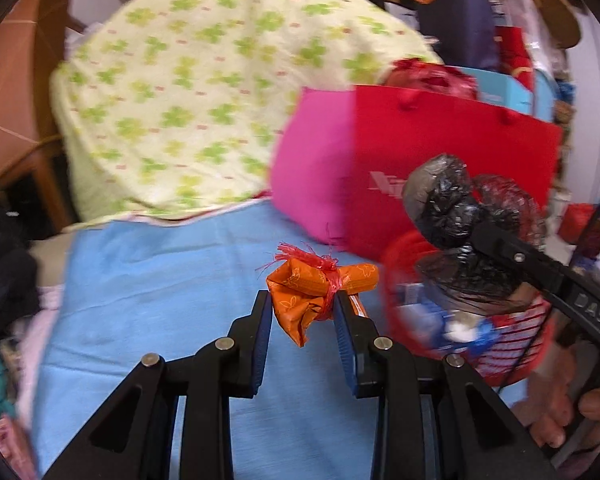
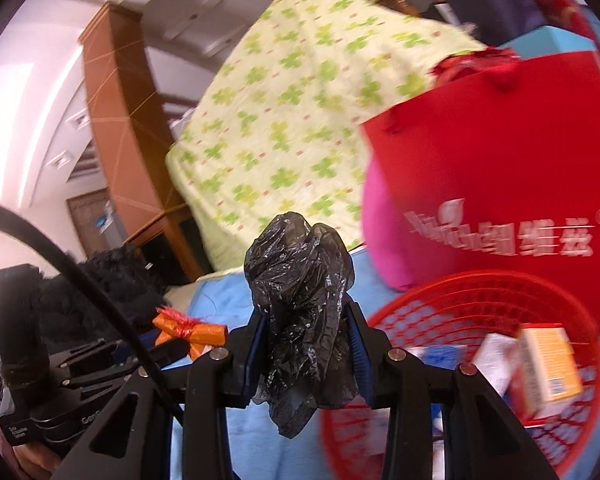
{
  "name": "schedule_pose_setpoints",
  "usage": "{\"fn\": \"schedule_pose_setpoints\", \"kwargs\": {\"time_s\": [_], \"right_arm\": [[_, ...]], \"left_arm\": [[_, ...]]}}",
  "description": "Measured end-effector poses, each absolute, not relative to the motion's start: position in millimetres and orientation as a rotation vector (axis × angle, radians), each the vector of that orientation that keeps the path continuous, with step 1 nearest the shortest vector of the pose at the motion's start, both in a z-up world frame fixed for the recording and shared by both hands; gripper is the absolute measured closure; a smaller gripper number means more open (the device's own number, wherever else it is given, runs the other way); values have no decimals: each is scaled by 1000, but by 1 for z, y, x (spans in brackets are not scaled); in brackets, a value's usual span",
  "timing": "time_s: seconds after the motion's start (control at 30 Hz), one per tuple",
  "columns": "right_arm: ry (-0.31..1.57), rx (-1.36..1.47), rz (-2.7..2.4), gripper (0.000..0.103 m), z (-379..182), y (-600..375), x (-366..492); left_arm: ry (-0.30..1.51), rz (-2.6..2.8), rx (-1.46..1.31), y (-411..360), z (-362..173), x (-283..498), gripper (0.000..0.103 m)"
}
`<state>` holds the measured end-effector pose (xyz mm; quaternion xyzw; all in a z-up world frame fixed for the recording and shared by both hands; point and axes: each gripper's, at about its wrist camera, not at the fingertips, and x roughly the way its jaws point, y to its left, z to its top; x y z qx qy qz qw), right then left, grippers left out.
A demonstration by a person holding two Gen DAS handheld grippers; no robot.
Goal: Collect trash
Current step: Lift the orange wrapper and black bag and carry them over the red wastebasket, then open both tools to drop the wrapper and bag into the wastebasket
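Orange wrapper (image 1: 320,292) tied with red string, pinched in left gripper (image 1: 302,312) over blue cloth (image 1: 160,300). Black plastic bag (image 2: 300,320) clamped in right gripper (image 2: 306,344) beside red basket (image 2: 460,292). Red bag (image 2: 500,180): white lettering, blurred, unreadable.

A cluttered home: clover-print quilt (image 1: 220,92), blue bedsheet (image 1: 172,288), wooden cabinet (image 2: 116,120), shopping bag (image 2: 500,184).

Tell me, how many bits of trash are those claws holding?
2. An orange wrapper sits clamped in the left gripper; a black bag is clamped in the right gripper. More trash lies in the red basket, some perhaps hidden.
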<state>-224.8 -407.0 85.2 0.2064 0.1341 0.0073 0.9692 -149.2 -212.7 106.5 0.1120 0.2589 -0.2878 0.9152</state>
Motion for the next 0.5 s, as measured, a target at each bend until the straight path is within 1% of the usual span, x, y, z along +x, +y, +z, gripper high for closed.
{"fn": "schedule_pose_setpoints", "kwargs": {"time_s": [0.23,0.3,0.33,0.37,0.4,0.47,0.5], "right_arm": [[249,603,-149,61,74,-480,-247],[261,655,-189,61,69,-497,-249],[269,681,-198,60,67,-504,-248],[287,724,-205,53,63,-512,-247],[300,768,-205,43,58,-520,-246],[306,830,-208,33,54,-530,-246],[305,840,-202,32,54,-533,-245]], "left_arm": [[569,-847,211,-279,96,-148,69],[586,-880,211,-293,92,-148,58],[606,-905,208,-301,87,-147,42],[614,-911,203,-302,86,-147,33],[623,-917,191,-304,83,-148,33],[626,-924,193,-302,81,-152,33],[623,-915,202,-300,81,-153,33]]}}
